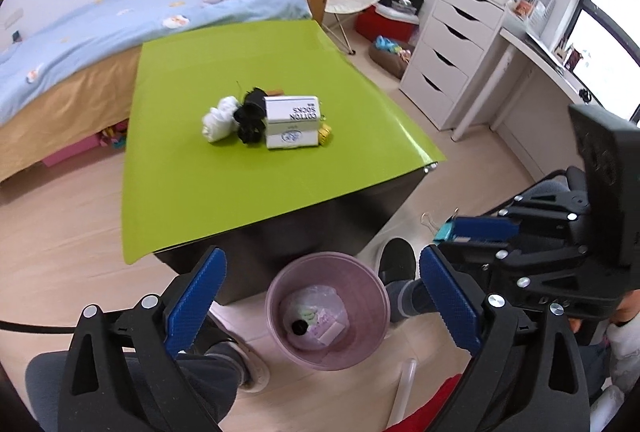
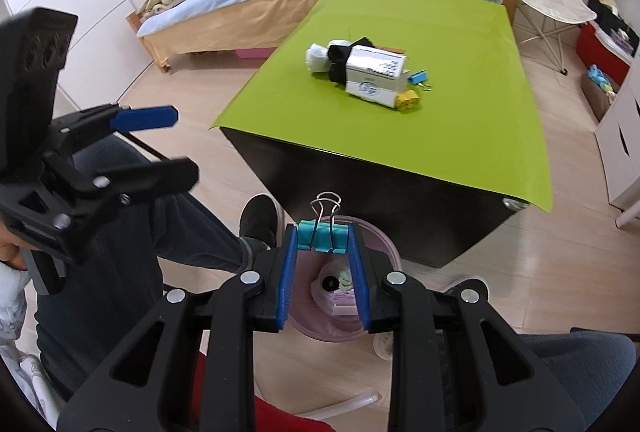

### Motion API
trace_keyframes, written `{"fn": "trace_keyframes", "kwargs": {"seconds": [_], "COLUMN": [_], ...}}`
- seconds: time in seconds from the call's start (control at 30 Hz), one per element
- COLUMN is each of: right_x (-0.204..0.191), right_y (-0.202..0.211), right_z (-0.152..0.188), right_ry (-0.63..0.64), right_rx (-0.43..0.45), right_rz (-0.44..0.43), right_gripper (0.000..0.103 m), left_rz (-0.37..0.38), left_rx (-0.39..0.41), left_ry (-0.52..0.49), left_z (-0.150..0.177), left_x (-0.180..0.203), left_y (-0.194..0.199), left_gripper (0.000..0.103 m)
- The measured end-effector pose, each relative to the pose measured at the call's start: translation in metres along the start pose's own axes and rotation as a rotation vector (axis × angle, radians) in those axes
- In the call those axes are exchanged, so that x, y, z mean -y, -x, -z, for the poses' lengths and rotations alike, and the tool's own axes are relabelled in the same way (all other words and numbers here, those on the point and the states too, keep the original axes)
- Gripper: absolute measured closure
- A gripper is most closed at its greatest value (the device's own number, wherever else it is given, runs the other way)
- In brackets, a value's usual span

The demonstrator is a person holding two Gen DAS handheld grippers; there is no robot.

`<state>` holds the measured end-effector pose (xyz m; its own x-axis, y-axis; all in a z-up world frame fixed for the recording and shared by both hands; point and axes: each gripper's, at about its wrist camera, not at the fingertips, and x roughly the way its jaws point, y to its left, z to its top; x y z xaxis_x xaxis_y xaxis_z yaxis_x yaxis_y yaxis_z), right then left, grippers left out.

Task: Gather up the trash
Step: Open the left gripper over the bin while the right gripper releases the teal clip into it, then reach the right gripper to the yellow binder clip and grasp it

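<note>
We've got the right gripper (image 2: pixel 323 246) clamped on a teal binder clip (image 2: pixel 323 236), poised right above the pink bin (image 2: pixel 390 246) at the foot of the table (image 2: pixel 460 139). The clip looks light and stiff, held firmly by its flat body, its wire handles poking forward; it should fall cleanly. Our left gripper (image 1: pixel 316 300) hangs above the bin too, jaws wide apart, holding nothing. Up on the table, socks and a box (image 2: pixel 376 75) wait.
</note>
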<state>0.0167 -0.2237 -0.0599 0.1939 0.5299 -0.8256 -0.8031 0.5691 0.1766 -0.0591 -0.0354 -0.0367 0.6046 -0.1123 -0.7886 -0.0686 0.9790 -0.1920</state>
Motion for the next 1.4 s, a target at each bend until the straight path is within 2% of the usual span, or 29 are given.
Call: {"fn": "trace_keyframes", "kwargs": {"seconds": [0.2,0.23,0.27,0.3,0.33,0.43,0.73,0.9,1.4], "right_x": [-0.007,-0.007,-0.007,-0.006,-0.004,0.000,0.018,0.028,0.070], "right_y": [-0.010,-0.011,-0.012,-0.012,-0.011,-0.011,-0.013,-0.017,-0.080], "right_z": [-0.001,-0.001,-0.001,0.000,0.000,-0.001,-0.017,-0.034,-0.105], "right_ry": [0.024,0.030,0.029,0.024,0.021,0.017,0.014,0.052,0.232], "right_rx": [-0.015,-0.015,-0.012,-0.006,0.001,0.008,0.015,0.028,-0.031], "right_rz": [-0.030,-0.030,-0.030,-0.032,-0.035,-0.020,0.012,0.021,0.024], "right_gripper": [0.075,0.058,0.049,0.030,0.023,0.012,0.008,0.007,0.007], "left_rz": [-0.019,-0.019,-0.020,-0.021,-0.021,-0.019,-0.021,-0.040,-0.079], "left_rx": [0.010,0.010,0.010,0.009,0.008,0.004,-0.003,0.005,-0.012], "left_ry": [0.005,0.004,0.004,0.005,0.004,-0.001,-0.018,-0.027,-0.073], "left_z": [0.003,0.002,0.002,0.003,0.003,0.003,-0.005,-0.017,-0.067], "left_x": [-0.005,-0.006,-0.006,-0.006,-0.006,-0.008,-0.012,-0.019,-0.055], "left_y": [0.009,0.009,0.008,0.009,0.009,0.005,-0.010,-0.019,-0.062], "left_gripper": [0.009,0.009,0.009,0.009,0.009,0.009,0.008,0.008,0.008]}}
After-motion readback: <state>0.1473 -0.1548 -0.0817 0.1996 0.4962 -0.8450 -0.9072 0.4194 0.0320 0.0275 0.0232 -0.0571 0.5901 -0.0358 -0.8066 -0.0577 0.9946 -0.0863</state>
